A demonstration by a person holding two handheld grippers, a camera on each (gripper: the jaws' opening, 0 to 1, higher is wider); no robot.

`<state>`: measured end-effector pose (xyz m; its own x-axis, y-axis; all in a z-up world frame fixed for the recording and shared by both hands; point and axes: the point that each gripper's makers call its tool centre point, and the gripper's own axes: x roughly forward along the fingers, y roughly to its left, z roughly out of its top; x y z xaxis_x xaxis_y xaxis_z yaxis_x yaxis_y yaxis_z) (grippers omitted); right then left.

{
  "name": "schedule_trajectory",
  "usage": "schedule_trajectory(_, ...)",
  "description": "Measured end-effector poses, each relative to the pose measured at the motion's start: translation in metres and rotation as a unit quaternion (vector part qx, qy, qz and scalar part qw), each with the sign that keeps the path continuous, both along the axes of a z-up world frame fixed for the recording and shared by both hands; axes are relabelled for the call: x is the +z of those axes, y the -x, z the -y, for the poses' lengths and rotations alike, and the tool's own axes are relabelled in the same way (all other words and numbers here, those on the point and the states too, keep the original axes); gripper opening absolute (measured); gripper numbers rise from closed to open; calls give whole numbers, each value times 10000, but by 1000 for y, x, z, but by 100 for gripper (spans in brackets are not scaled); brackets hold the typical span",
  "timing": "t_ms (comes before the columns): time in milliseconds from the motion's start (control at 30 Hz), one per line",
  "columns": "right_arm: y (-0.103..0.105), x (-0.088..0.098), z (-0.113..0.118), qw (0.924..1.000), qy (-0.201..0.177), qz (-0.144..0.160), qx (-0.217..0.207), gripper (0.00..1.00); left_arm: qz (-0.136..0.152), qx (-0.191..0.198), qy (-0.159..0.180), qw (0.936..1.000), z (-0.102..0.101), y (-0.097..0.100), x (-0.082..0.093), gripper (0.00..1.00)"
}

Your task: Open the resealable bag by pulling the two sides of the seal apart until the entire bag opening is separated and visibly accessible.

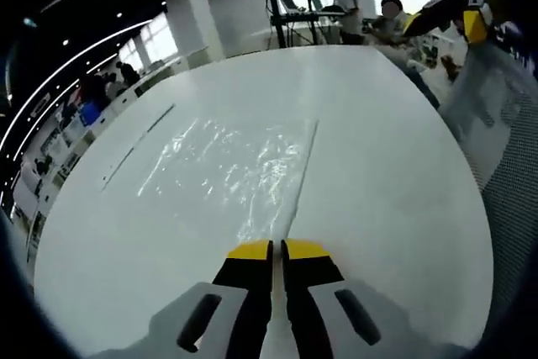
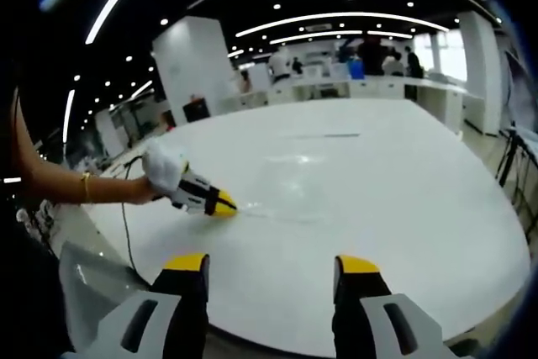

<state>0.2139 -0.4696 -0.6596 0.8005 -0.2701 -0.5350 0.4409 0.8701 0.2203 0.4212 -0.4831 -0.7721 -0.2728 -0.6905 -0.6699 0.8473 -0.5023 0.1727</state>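
Bag (image 1: 227, 166) flat on worktop (image 1: 378, 174), seal unopened: left gripper (image 1: 276, 249) fingers closed on its near seal edge, right gripper (image 2: 273, 265) fingers open, well back, second side ungrabbed.

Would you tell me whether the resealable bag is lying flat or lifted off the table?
Flat: the resealable bag lies spread on the table, its edge pinched by the left gripper.
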Motion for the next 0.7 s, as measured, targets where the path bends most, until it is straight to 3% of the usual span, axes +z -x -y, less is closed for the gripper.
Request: schedule_trajectory(700,-4,3,0,10000,18,58,10,58,81,-170,-178,9997,-6,3,0,0)
